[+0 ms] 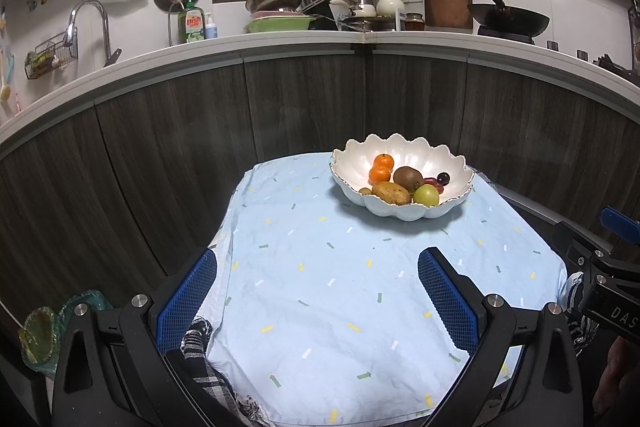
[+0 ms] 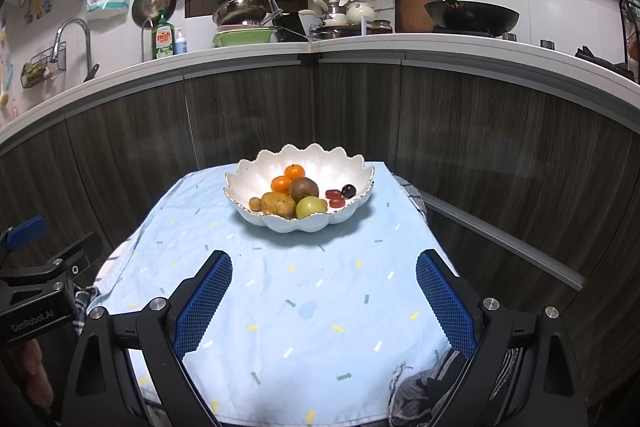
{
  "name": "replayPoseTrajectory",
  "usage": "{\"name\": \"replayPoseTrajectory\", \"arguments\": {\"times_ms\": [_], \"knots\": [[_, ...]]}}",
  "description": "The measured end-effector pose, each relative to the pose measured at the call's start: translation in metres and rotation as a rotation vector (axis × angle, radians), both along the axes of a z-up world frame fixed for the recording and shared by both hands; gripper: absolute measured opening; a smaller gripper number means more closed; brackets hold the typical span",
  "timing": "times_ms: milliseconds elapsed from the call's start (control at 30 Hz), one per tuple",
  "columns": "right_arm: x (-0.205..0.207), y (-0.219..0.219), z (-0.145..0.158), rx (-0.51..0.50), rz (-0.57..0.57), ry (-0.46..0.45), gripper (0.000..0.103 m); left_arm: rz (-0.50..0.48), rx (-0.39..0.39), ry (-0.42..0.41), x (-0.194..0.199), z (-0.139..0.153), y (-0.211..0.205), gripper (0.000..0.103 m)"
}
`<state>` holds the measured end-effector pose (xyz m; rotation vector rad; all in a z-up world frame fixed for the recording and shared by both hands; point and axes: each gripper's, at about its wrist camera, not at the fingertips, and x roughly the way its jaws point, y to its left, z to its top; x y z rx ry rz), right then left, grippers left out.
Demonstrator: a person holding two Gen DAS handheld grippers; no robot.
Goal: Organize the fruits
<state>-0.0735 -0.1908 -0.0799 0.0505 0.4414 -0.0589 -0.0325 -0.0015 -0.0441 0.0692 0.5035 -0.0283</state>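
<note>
Kitchen with dark wood-grain cabinet fronts curving under a white countertop [image 1: 280, 41]; along the far wall a faucet [image 1: 90, 23], a green dish-soap bottle [image 1: 192, 21], stacked pans, and a black wok [image 1: 508, 19] at far right. In front, a small table under a pale blue cloth [image 1: 340, 287] sprinkled with little yellow, green and white dashes.

On the far part of the cloth, right of centre in the left wrist view, a white scalloped bowl [image 1: 400, 211] with all the fruit inside: two tangerines [image 1: 380, 169] stacked at the far left, a brown kiwi [image 1: 407, 178] in the middle, an oblong tan-brown fruit [image 1: 391, 193] lying on the near side, a green round fruit [image 1: 426, 195] just beside it, a dark grape [image 1: 443, 179] and small red fruits [image 2: 335, 198] to the right. A small tan fruit [image 2: 255, 203] tucked at the left end of the oblong one.

Left gripper [image 1: 318, 301] low over the near edge of the cloth, level, pointed toward the bowl, blue pads spread wide, nothing between them. Right gripper [image 2: 324, 307] alongside in the same pose, also splayed apart and empty, well short of the bowl. Each tool's side visible at the edge of the other's view.
</note>
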Motion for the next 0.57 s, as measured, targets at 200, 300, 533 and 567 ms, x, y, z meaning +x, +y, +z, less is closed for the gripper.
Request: {"name": "replayPoseTrajectory", "arguments": {"times_ms": [200, 300, 533, 567], "knots": [[0.0015, 0.0008, -0.0015, 0.001, 0.001, 0.004, 0.094, -0.002, -0.001, 0.005, 0.0009, -0.0013, -0.0001, 0.103], [0.0018, 0.0009, -0.0017, 0.001, 0.001, 0.005, 0.094, -0.005, -0.003, 0.009, 0.0019, -0.0022, -0.0002, 0.102], [0.0022, 0.0006, -0.0035, 0.003, 0.001, 0.009, 0.094, -0.008, -0.008, 0.014, 0.0019, -0.0040, 0.0009, 0.102], [0.0024, 0.0006, -0.0038, 0.003, 0.002, 0.011, 0.094, -0.009, -0.007, 0.020, 0.0019, -0.0049, 0.0007, 0.103]]}}
